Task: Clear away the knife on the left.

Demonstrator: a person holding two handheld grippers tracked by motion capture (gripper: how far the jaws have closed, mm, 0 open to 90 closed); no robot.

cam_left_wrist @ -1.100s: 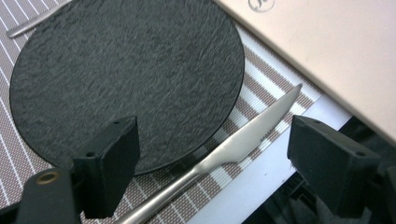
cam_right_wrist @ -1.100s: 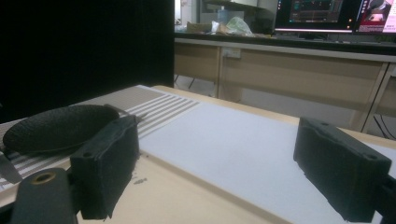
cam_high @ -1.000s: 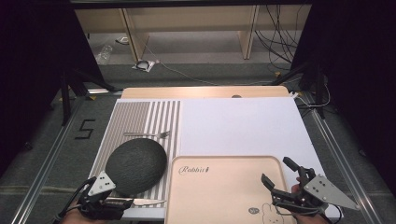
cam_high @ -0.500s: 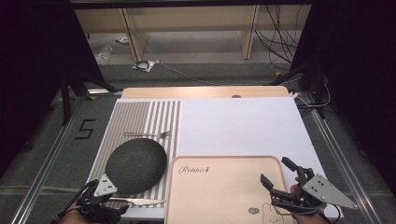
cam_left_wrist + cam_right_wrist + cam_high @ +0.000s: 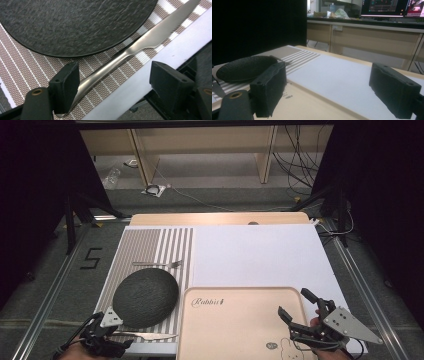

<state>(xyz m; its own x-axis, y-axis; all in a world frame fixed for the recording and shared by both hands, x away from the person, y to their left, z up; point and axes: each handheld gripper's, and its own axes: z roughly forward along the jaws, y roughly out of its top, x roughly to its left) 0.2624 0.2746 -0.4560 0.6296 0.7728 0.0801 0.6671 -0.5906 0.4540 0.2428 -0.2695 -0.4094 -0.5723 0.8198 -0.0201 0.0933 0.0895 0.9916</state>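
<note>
Left to right: your left gripper [image 5: 106, 340] hovers over the knife [image 5: 130, 51], jaws spread wide astride its handle, grasping nothing. The knife lies on the striped placemat [image 5: 150, 245], just beside the dark plate [image 5: 145, 297]. Your right gripper [image 5: 300, 315], jaws likewise released, hangs above the beige tray [image 5: 235, 320].

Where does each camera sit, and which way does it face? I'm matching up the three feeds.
High view: above the person's side, facing forward and down on the table; left gripper and right gripper enter at the bottom.
Left gripper view: on that gripper, facing down at the knife beside the dark plate; own open jaws below.
Right gripper view: low over the tray, facing across the table; own open jaws below.
Shared: the plate and the striped mat show in all three.
</note>
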